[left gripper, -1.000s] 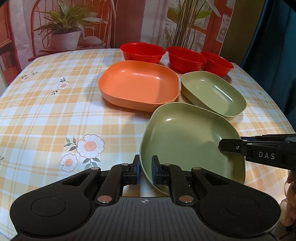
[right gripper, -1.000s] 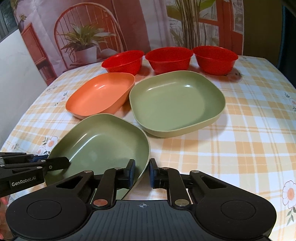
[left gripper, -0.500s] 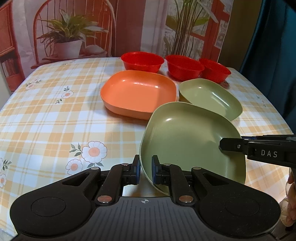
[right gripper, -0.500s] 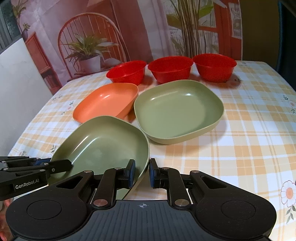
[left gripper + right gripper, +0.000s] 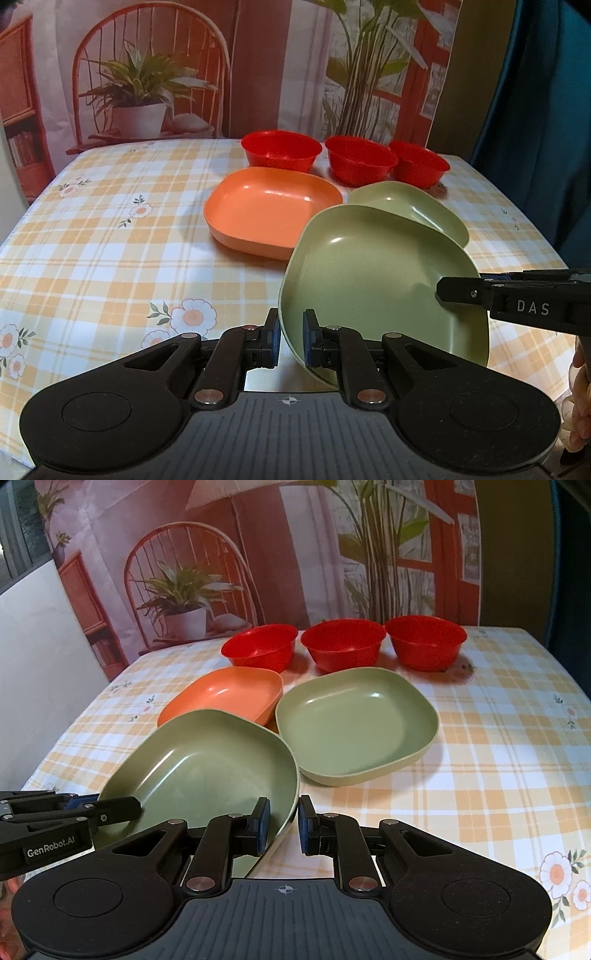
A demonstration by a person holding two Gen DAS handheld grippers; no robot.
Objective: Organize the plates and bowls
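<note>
with the left gripper [image 5: 290,338] and right gripper [image 5: 282,825] each clenched on opposite rims of the near olive-green square plastic plate [image 5: 376,291], uneven lifting risked tilting it into the second green plate [image 5: 354,727].

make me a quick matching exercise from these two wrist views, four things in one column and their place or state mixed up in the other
Things:
1. near green plate
2. far green plate
3. orange plate
4. red bowls

Places or states:
a. in a row at the far side of the table
b. flat on the table, just in front of the left bowl
c. held by its rim by the left gripper and right gripper
d. flat on the table, in front of the two bowls on the right

Pairs: 1-c, 2-d, 3-b, 4-a
</note>
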